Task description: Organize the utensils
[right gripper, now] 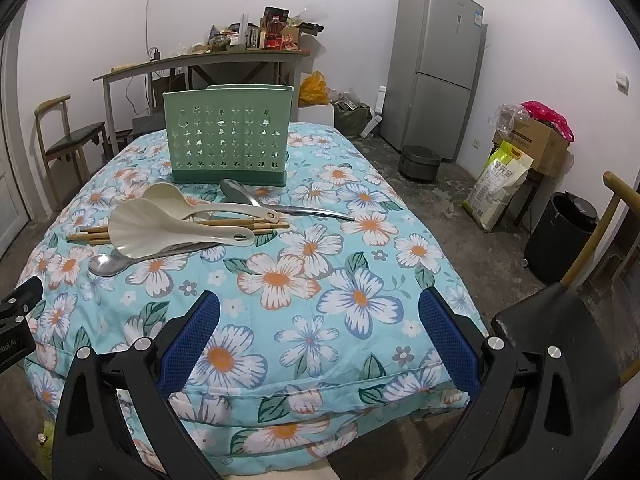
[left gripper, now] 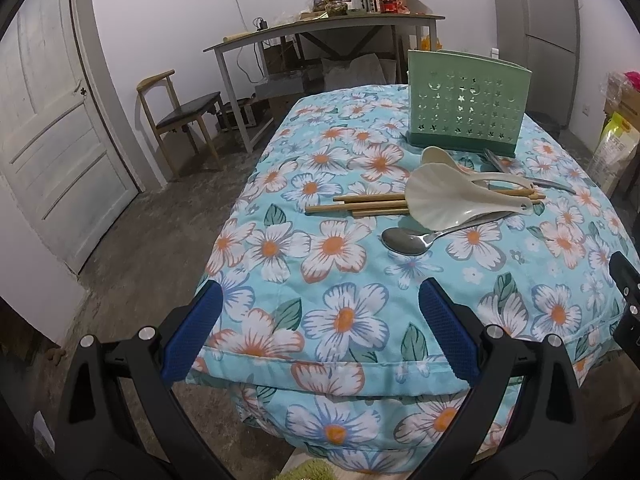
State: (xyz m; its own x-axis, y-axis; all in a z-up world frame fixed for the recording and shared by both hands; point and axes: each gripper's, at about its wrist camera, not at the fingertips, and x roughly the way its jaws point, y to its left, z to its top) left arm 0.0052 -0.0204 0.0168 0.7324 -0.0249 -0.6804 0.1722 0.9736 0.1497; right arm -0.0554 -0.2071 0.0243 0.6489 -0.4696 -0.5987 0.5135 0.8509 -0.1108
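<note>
**Utensils piled on a flowered quilt, both grippers empty**

A floral quilt (left gripper: 344, 320) covers the table, a desk and a fridge (right gripper: 436, 68) behind it. The left gripper (left gripper: 320, 332) hangs at the near edge, fingers spread wide, holding nothing. Ahead and right of its fingers lie chopsticks (left gripper: 360, 204), pale rice paddles (left gripper: 440, 196) and a steel spoon (left gripper: 404, 242), before the green holder (left gripper: 464, 108). The right gripper (right gripper: 320, 332) gapes empty too; the pile lies ahead-left.

— What stands along the back wall?
— A grey table (right gripper: 200, 60) piled with bottles and boxes, a wooden chair (left gripper: 180, 116) left of it, a silver fridge (right gripper: 436, 68) right.
— The floor?
— Bare concrete (right gripper: 460, 208), with a cardboard box (right gripper: 536, 144) and black bin (right gripper: 560, 236). White panelled door (left gripper: 52, 128) at left.
</note>
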